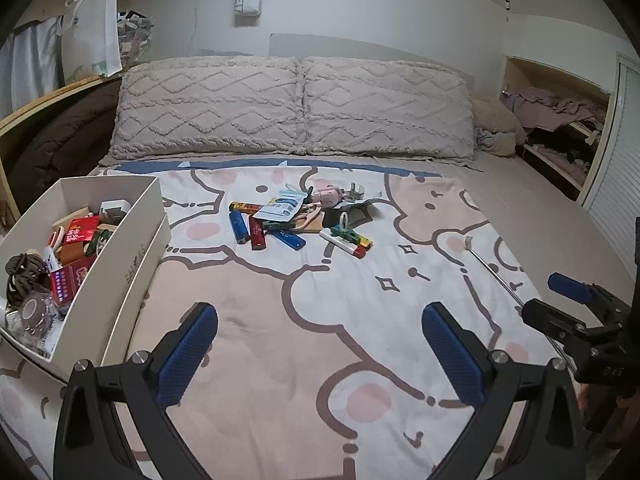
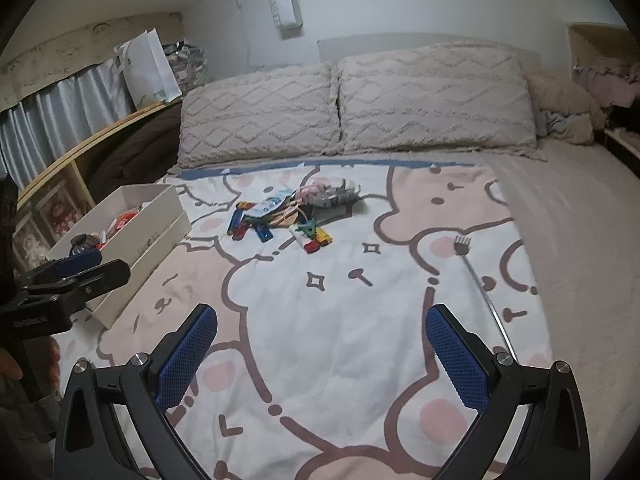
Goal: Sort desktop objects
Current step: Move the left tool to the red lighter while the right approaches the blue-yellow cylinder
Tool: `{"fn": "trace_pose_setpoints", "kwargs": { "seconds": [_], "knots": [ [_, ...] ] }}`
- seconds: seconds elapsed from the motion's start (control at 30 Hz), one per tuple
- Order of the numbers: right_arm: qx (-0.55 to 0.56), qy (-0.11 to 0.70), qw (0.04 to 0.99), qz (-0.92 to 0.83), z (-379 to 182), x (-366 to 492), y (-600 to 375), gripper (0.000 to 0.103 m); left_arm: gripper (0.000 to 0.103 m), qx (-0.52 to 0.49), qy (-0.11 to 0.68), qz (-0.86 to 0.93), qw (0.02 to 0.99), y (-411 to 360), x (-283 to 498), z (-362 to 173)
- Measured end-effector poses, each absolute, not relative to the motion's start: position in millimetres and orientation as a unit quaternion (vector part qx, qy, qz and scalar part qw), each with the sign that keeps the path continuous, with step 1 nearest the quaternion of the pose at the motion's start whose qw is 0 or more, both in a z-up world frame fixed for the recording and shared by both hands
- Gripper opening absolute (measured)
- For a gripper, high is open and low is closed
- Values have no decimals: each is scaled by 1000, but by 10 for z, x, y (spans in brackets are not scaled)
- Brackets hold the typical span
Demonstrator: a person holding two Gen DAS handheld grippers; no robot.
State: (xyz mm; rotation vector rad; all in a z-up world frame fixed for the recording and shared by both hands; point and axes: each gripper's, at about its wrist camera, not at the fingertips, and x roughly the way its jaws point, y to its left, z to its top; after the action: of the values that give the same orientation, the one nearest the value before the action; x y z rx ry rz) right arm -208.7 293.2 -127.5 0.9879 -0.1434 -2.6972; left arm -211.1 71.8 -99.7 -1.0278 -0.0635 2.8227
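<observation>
A pile of small objects point(image 1: 298, 218) lies mid-bed on a cartoon blanket: blue and red lighters, a pink item, packets, clips. It also shows in the right wrist view point(image 2: 294, 216). A white box point(image 1: 132, 240) holding sorted items stands at the left and shows in the right wrist view point(image 2: 148, 224). My left gripper point(image 1: 320, 344) is open and empty, well short of the pile. My right gripper point(image 2: 322, 344) is open and empty, also short of the pile. A metal back scratcher point(image 2: 478, 276) lies to the right.
Two textured pillows point(image 1: 292, 108) line the bed's head. A wooden shelf with a dark quilt point(image 1: 52, 140) runs along the left. Clothes fill an open cabinet point(image 1: 560, 120) at the right. A paper bag point(image 1: 94, 32) stands at the back left.
</observation>
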Motion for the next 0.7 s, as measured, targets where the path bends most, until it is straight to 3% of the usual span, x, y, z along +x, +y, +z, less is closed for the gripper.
{"fn": "trace_pose_setpoints", "kwargs": {
  "seconds": [0.7],
  "knots": [
    [372, 1, 175, -912, -1756, -3071, 2679, 103, 101, -377, -33, 924, 49, 519, -2919, -1635]
  ]
}}
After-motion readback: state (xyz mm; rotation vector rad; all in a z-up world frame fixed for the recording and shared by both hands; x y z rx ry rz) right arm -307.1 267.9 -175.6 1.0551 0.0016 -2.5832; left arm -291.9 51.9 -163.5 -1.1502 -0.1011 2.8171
